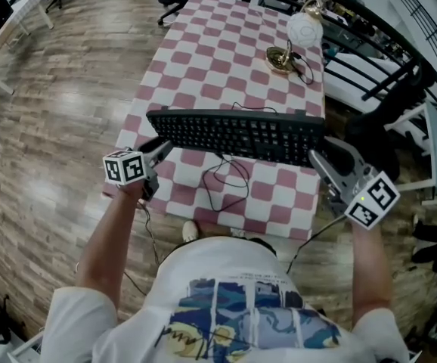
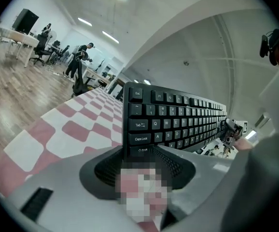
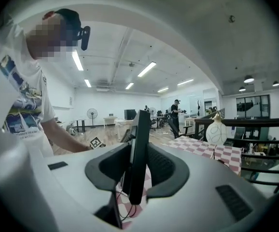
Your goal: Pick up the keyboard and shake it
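Observation:
A black keyboard (image 1: 237, 134) hangs above the pink-and-white checked table (image 1: 226, 59), tilted with its keys facing me. My left gripper (image 1: 160, 150) is shut on its left end, where the keyboard (image 2: 171, 122) stands between the dark pads. My right gripper (image 1: 318, 159) is shut on the right end; there the keyboard (image 3: 138, 151) shows edge-on, squeezed between the pads. Its thin black cable (image 1: 222, 176) droops in a loop to the tablecloth below.
A white round lamp (image 1: 304, 30) on a brass base (image 1: 280, 59) stands at the table's far right. A dark railing (image 1: 370, 59) runs along the right side. Wooden floor (image 1: 60, 112) lies to the left, with desks and people far off.

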`<state>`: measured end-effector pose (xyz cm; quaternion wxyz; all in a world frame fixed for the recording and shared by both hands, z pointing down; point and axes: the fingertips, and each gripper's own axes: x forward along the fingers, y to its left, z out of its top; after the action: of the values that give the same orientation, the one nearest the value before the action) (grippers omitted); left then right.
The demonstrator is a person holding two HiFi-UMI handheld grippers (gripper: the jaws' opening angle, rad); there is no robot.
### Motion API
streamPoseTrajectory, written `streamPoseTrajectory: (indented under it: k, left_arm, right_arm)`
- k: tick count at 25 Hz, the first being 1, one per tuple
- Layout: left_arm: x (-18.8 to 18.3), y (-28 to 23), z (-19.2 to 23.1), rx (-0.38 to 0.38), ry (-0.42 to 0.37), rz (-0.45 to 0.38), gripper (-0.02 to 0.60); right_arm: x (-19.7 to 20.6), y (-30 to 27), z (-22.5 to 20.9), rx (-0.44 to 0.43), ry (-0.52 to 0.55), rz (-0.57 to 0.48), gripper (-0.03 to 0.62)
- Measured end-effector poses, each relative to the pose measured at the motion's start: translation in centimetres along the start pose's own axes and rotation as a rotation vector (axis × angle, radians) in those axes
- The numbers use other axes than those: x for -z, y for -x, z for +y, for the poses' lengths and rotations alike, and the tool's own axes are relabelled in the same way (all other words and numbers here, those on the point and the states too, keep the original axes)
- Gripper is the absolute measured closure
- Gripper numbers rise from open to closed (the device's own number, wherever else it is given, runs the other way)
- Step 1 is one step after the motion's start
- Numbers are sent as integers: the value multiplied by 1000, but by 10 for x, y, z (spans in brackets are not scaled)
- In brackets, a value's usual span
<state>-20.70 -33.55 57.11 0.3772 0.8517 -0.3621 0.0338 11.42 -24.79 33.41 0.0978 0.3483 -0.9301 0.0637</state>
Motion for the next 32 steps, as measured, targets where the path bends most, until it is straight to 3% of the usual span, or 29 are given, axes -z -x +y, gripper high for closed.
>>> streamPoseTrajectory:
  k: [10,32]
  left_arm:
    - [-44,2,-10,28,-103,-46,402]
    - [-113,-3,-49,89,-228,-123,403]
  right_arm:
    - [-34,7,28,40,180,-32,485]
    - [-81,30,59,148,463,-74,479]
